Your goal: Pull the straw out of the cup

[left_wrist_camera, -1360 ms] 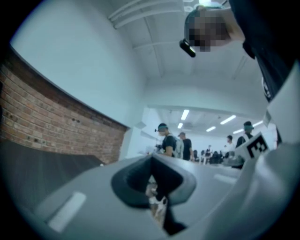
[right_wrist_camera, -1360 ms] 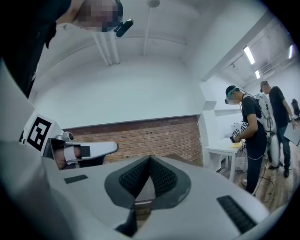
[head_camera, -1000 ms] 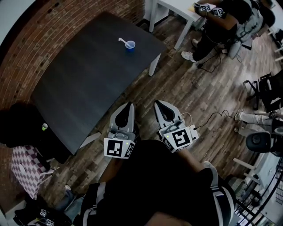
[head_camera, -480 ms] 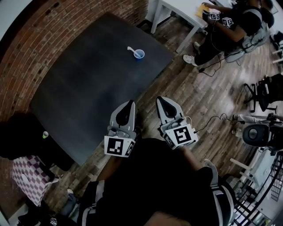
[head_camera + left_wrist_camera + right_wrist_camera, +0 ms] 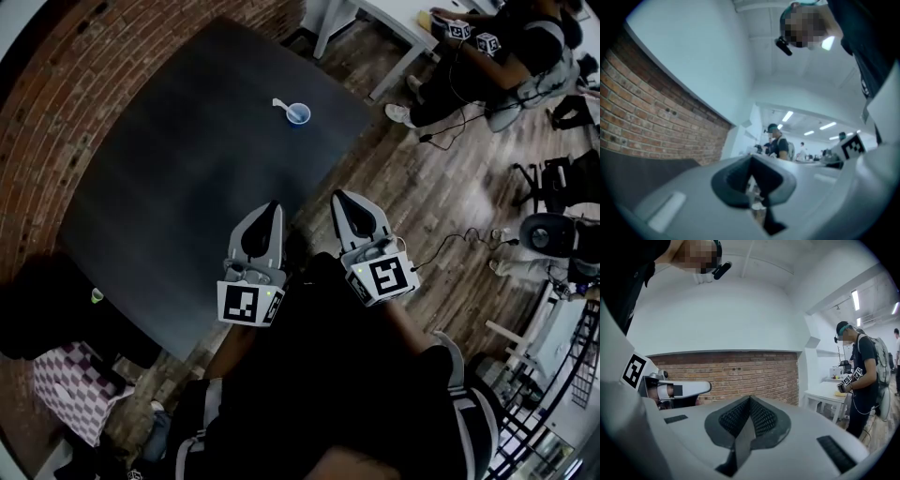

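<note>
The left gripper and the right gripper are held side by side close to the person's body, over the near edge of the dark table. Each has its jaws pressed together at the tips with nothing between them. Well beyond them, near the table's far corner, stands the blue cup, its white straw leaning out leftward. Further off, a brick wall borders the table and another person stands at a white table.

gap to cup and straw smaller than 1 s back | left tool carried forward, tip now at near edge of surface | right tool forward alongside, over floor
</note>
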`<state>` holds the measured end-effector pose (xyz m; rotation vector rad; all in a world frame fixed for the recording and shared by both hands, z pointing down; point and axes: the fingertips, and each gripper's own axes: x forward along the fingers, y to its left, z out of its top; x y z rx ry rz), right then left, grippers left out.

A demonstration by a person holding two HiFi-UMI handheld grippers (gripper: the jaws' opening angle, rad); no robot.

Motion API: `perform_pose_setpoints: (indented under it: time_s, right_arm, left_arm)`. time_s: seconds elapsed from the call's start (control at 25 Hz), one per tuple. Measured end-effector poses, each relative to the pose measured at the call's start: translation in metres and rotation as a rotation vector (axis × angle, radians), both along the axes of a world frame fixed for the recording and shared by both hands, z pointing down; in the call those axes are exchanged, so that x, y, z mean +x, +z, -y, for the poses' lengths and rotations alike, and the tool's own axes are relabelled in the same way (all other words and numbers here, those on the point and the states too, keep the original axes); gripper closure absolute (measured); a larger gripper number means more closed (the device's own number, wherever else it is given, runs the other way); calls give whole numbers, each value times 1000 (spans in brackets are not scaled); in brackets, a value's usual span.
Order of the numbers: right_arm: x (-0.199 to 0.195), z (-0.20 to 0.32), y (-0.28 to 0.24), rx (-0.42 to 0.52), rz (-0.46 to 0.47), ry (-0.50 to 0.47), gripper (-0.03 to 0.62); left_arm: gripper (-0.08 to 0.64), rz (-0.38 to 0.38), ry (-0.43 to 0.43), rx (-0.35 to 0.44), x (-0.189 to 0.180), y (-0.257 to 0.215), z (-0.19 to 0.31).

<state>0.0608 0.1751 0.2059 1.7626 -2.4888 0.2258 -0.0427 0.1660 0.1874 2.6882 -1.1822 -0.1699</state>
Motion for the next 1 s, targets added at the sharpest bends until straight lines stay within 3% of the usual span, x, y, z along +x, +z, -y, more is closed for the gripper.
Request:
perform_pose_setpoints:
  time_s: [0.28,0.48,0.72,1.0]
  right_arm:
    - [26,37,5,9,15,-33,588]
    - [29,63,3,18,25,-116,588]
    - [62,114,17,-25,10,-192,588]
    - [69,142,30,-57,18,-260,588]
  left_arm:
    - [555,11,-32,-14,27,8,24]
    - [555,23,-104,-27,38,10,47]
    - [555,44,-191,-32,71,14,91]
    - [555,68,-285,-61,78,20,103]
